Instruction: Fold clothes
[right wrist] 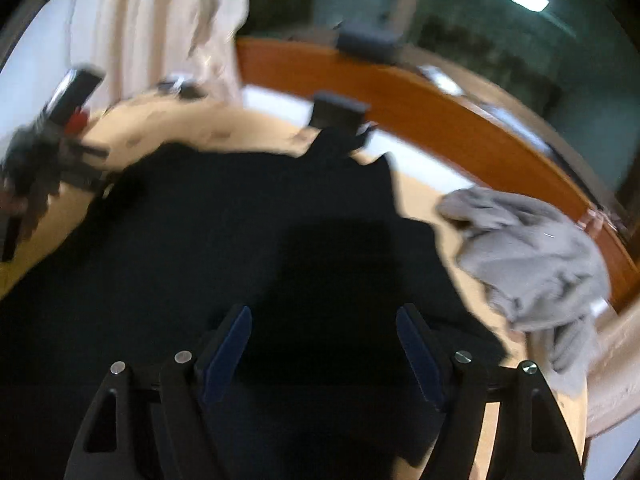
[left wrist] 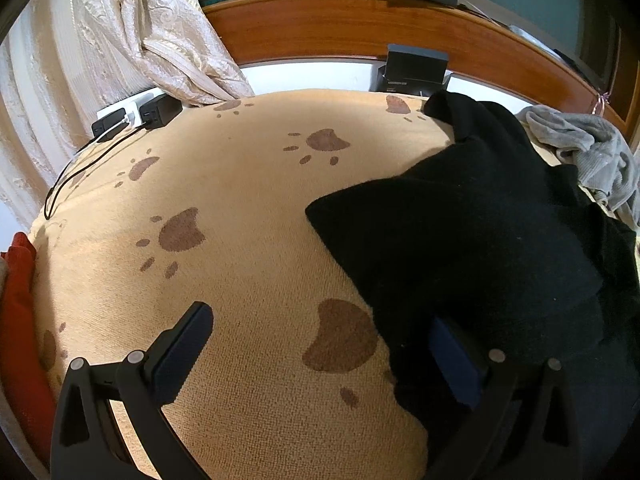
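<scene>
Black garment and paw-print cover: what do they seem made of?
Black garment: apparently a soft knit or fleece, matte, with a fuzzy edge and no sheen. Paw-print cover: looks like a short looped or terry-type textile, matte, with a fine grainy weave showing near the left gripper.

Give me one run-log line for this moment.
left tool: open, black garment edge over one finger | right tool: open above black garment | grey garment: crumpled, unfolded

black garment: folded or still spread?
Partly folded: the black garment has a corner flap doubled over itself, the rest lying loose on the paw-print blanket.
</scene>
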The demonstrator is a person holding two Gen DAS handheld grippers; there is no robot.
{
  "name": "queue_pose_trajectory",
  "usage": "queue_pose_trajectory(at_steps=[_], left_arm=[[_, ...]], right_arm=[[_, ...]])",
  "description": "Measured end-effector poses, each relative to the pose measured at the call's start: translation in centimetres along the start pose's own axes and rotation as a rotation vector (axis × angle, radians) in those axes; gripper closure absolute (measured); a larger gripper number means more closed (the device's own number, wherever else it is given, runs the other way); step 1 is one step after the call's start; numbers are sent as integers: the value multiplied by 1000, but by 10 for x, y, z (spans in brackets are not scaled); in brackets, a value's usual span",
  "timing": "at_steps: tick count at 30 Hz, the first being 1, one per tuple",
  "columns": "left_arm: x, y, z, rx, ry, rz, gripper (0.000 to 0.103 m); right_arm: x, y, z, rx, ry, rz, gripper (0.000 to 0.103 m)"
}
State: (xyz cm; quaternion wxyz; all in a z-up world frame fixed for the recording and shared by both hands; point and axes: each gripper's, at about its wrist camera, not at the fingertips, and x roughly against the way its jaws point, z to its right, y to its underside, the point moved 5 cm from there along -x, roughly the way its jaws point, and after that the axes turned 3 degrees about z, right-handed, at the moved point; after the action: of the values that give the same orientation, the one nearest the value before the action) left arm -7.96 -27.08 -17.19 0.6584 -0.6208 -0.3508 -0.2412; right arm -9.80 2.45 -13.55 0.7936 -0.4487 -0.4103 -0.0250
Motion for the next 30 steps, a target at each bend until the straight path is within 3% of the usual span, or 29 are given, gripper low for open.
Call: queue_pose_trajectory(at_steps=[1, 3, 8, 17, 20, 23, 30], left_arm=[[0, 0, 0, 3, 4, -2, 0], [0, 1, -1, 4, 9, -3, 0], [-2, 1, -1, 6, 19, -5, 0], [-3, 2, -3, 16, 30, -9, 0], [-4, 2, -4, 18, 35, -11, 0], [-4, 2, -5, 20, 39, -13, 0], [-5, 2, -6, 21, 43, -12, 0]], right_arm=[[-7, -1, -3, 7, -11, -21, 39], [-22, 2, 6, -52, -30, -85, 66], [-29, 6, 37, -219, -51, -119, 75], [-4, 44, 159, -737, 89, -38, 75], [2, 50, 165, -798, 38, -1, 69], [8, 56, 171, -858, -12, 37, 37], [22, 69, 186, -998, -132, 127, 35]])
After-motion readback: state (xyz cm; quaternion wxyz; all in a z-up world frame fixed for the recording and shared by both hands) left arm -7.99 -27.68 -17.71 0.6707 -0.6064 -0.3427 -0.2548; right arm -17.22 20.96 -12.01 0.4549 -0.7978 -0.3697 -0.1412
